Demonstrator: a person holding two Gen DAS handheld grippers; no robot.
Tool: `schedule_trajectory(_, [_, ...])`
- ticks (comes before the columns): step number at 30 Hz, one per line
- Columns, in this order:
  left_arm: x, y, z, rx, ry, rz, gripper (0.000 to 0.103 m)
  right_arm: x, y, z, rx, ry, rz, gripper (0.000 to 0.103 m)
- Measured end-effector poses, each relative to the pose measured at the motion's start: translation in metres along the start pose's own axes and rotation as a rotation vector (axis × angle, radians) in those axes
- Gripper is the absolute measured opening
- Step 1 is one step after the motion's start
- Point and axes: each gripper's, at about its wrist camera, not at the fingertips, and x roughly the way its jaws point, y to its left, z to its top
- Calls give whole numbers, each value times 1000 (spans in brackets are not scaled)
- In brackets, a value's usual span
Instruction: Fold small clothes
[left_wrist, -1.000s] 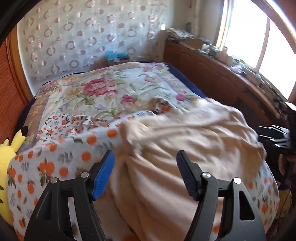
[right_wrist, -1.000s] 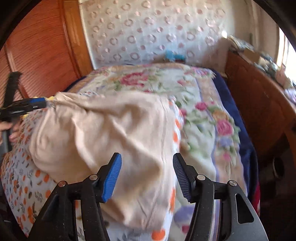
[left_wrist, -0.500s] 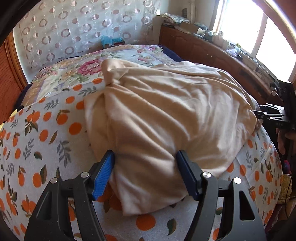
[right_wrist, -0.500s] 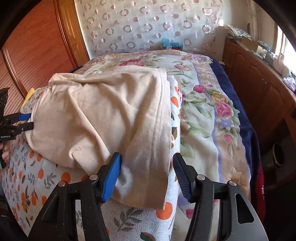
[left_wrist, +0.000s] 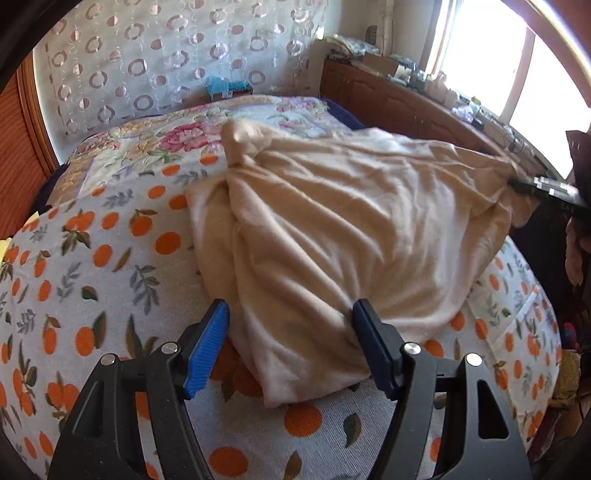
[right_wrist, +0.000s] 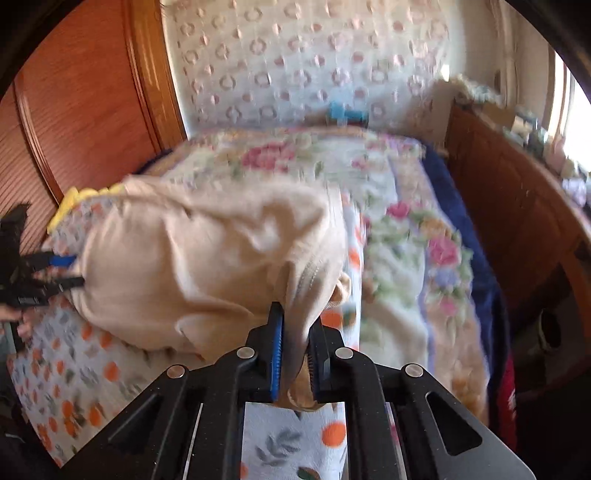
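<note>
A beige garment (left_wrist: 351, 229) lies rumpled on the orange-print bed cover (left_wrist: 92, 266). My left gripper (left_wrist: 291, 328) is open, its blue pads either side of the garment's near edge. In the right wrist view my right gripper (right_wrist: 295, 332) is shut on a fold of the same garment (right_wrist: 207, 266) at its hemmed edge, lifting it slightly. The right gripper also shows at the far right of the left wrist view (left_wrist: 543, 188), gripping the cloth. The left gripper shows at the left edge of the right wrist view (right_wrist: 55, 271), still open.
A floral quilt (left_wrist: 177, 140) covers the far part of the bed. A wooden cabinet (left_wrist: 413, 107) with clutter runs along the right under a bright window. A wooden wardrobe (right_wrist: 81, 110) stands left. A yellow plush (right_wrist: 74, 199) lies at the bed's left edge.
My right gripper has closed on the garment's hemmed edge and pulled it up. My left gripper has stayed open around the near edge, and the cloth has shifted slightly.
</note>
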Motion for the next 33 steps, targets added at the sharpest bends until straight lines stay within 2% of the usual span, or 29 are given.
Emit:
schedule_trajectory(3, [-20,4,0,-6,-37,0,71,-15,35,37,-90,-68,-8,11])
schedule_trajectory(8, [-57,21,-9,-28,-82,24,71,-13,120,78,-229,-134,79,11])
schedule_trajectory(12, [-86,44,-27,-64,-104,58,71,7,192,81,-321,-114,226,11])
schedule_trajectory(16, [-103,65,-45,-104,-107,91,71,32,242,53,-348,-4,411,11])
schedule_trajectory(19, [-107,75,-55,-118,-106,98,71,45,253,26,-354,75,455,11])
schedule_trajectory(21, [-106,75,-58,-120,-105,93,70,47,252,13,-350,90,432,11])
schedule_trajectory(23, [-104,73,-58,-118,-107,82,71,45,245,11,-310,92,421,20])
schedule_trajectory(24, [-103,71,-57,-115,-109,73,71,43,243,13,-296,90,420,34])
schedule_trajectory(25, [-101,68,-54,-111,-112,65,71,37,240,15,-285,81,416,54])
schedule_trajectory(26, [-101,64,-53,-107,-116,59,71,30,238,16,-278,59,412,61])
schedule_trajectory(28, [-101,55,-47,-97,-129,43,70,18,235,27,-268,29,420,65])
schedule_trajectory(31, [-98,45,-35,-86,-144,23,71,4,218,31,-266,-28,353,68])
schedule_trajectory(33, [-93,38,-25,-78,-146,11,71,12,204,31,-245,-23,297,68])
